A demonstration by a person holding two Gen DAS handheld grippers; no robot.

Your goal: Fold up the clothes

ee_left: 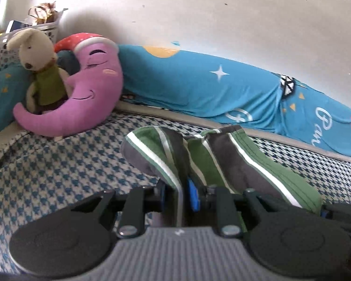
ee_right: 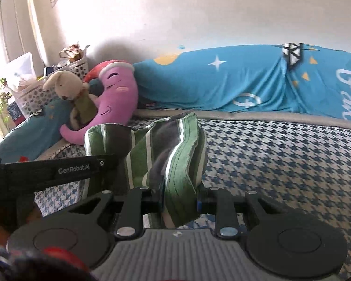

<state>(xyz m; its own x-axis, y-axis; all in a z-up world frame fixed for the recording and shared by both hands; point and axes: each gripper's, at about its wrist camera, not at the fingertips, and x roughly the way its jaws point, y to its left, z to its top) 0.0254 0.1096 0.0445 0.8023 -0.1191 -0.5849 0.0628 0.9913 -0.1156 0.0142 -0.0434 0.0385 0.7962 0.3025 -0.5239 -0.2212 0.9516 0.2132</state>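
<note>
We see our left gripper (ee_left: 179, 193) clamped on the striped garment (ee_left: 213, 154), its blue-padded jaws pinching a thin fold of the cloth just above the ribbed grey body at six o'clock. Our right gripper (ee_right: 179, 197) likewise grips the same striped garment (ee_right: 152, 149), a bunched green hem pressed between its jaws, and in this right view the left tool's black arm reaches in from nine o'clock.

The garment is soft knit, with wide bands of green and charcoal set apart by thin white lines and stitched ridges along the hem. It hangs bunched and lumpy between the two tools, lifted above the bedspread (ee_left: 58, 168), a flat weave in a small blue and cream houndstooth check.

In the left view, at ten o'clock, a plump pink crescent moon pillow (ee_left: 93, 89) with a red dotted cap leans by a cream plush rabbit (ee_left: 35, 53) in a green vest. Behind them at eleven o'clock sits a white perforated plastic basket (ee_left: 46, 29). From twelve to three o'clock a smooth blue quilt (ee_left: 199, 82), printed with a white star, lies rolled along the pale wall (ee_left: 199, 11).
</note>
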